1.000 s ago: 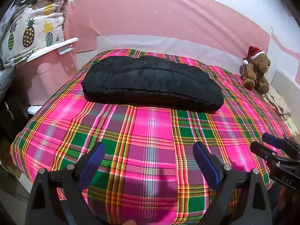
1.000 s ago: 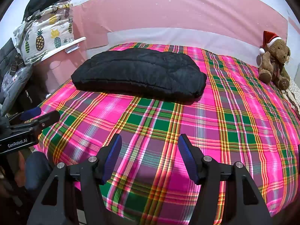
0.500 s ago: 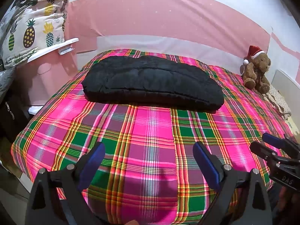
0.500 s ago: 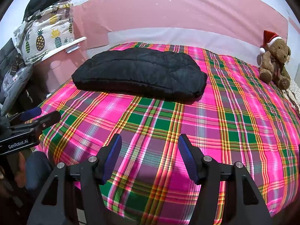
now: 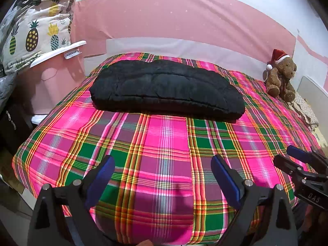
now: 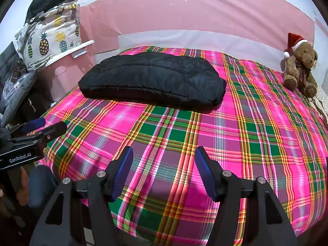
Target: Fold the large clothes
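Lying folded mid-bed, well beyond both grippers: black padded jacket [image 5: 167, 91]. Looking puffy, soft, light, prob springing back; grabbing near edge corners best. Left gripper [image 5: 163, 176], right gripper [image 6: 164, 170] hovering w/ fingers spread, holding nothing.

Matt black quilted jacket [image 5: 167, 90] lies beyond the fingers [image 5: 224, 179] on a woven plaid cloth bedspread [image 5: 164, 147]; the blue pads [image 6: 205, 172] look rubbery, the teddy bear [image 6: 300, 65] plush.
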The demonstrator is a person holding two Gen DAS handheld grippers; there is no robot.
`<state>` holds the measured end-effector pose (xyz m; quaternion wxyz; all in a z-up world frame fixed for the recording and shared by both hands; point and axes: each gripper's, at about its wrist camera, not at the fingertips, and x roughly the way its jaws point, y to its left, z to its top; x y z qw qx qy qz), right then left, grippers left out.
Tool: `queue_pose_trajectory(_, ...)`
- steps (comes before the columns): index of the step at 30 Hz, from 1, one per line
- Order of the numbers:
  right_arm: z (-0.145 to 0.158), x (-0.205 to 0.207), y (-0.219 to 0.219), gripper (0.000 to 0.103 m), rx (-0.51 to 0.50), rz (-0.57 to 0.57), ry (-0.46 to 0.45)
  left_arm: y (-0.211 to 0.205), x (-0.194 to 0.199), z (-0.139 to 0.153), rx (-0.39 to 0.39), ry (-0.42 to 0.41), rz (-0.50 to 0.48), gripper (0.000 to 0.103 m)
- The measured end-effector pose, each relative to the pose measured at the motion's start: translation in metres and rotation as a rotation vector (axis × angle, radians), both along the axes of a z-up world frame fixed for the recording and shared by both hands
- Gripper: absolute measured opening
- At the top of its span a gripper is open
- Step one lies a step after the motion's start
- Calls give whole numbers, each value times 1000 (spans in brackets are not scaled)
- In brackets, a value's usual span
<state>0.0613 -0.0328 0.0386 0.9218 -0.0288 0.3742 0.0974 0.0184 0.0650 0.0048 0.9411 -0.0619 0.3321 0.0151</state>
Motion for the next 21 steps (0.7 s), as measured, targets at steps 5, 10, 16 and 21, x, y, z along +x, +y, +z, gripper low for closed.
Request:
queue_pose_trajectory(5, 0, 0, -1, 63, -1, 1, 0, -1, 0, -1, 6, 4, 5, 96)
queue_pose_trajectory(10, 0, 0, -2, 63, 0, 1, 0, -2, 1, -2, 7, 11, 8, 96)
queue_pose_trajectory(16, 0, 0, -2, 63, -1, 1, 0, -2, 1, -2, 15, 12, 13, 96)
queue_pose_trajectory(21, 0, -1, -2, 63, 0, -1, 2, -2, 1, -4, 32, 16, 22, 96)
